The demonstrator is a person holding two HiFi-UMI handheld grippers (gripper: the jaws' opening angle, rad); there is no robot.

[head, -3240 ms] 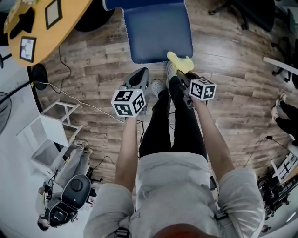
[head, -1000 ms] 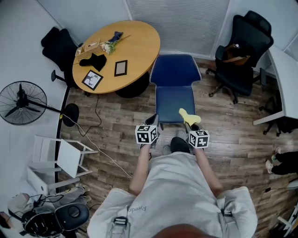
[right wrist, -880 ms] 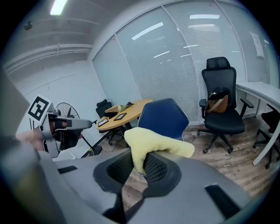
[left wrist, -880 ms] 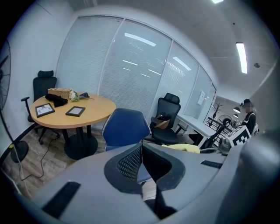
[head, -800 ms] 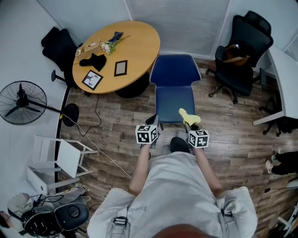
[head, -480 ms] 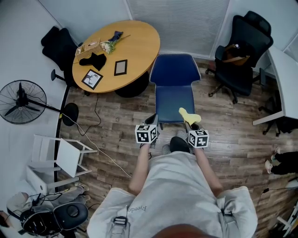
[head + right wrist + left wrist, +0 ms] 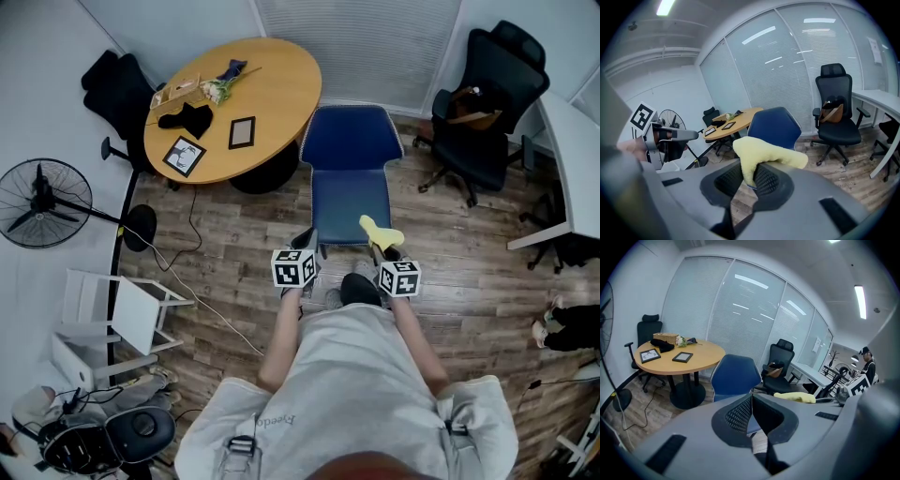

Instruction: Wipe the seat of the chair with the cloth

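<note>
A standing fan (image 7: 37, 200) is at the far left, and a round wooden table (image 7: 272, 89) carrying picture frames stands just left of the blue chair (image 7: 350, 164). The left gripper (image 7: 306, 242) is held in front of the chair's seat, near its front left corner. Its jaws are pressed together with nothing between them, as the left gripper view shows (image 7: 751, 396). The right gripper (image 7: 384, 251) has its jaws clamped on the yellow cloth (image 7: 380, 231). The cloth's lower fold is pinched between the jaws (image 7: 749, 174), and the rest bulges up and flops over to the right (image 7: 765, 151). The blue chair stands beyond it. A black office chair (image 7: 487, 98) stands at the far right.
</note>
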